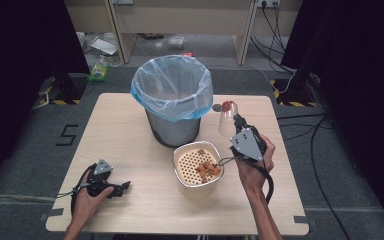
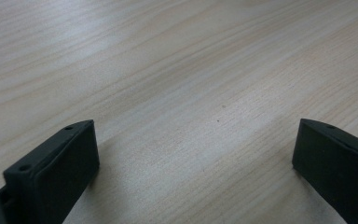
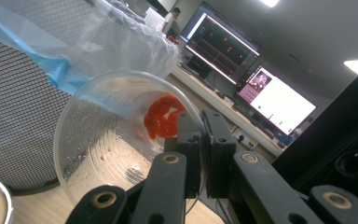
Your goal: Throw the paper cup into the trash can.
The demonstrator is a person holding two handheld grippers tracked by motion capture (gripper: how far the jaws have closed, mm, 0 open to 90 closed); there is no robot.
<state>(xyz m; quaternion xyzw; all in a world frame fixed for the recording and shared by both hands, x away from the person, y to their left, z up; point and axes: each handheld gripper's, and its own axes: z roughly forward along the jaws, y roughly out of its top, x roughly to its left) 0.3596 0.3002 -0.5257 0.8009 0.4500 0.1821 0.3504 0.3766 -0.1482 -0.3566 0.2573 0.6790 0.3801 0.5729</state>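
High view: a light wooden table carries a grey mesh bin lined with a blue plastic bag at far centre. Just near of the bin sits a cream colander tub holding orange-brown pieces on its right side. The right gripper is raised over the table's right part, pinching the rim of a clear plastic cup. The cup lies tipped, its long axis running roughly near-to-far, red-tinted base towards the far side, mouth towards the person. The left gripper rests at the near left, pointing right.

Left gripper view: both black jaws stand wide apart over bare wood grain, nothing between them.

Right gripper view: the jaws are pressed together on the clear plastic cup's rim wall. The mouth faces the camera; red residue sits at the far base. The grey mesh bin stands just beside the cup, at left. Monitors show in the background.
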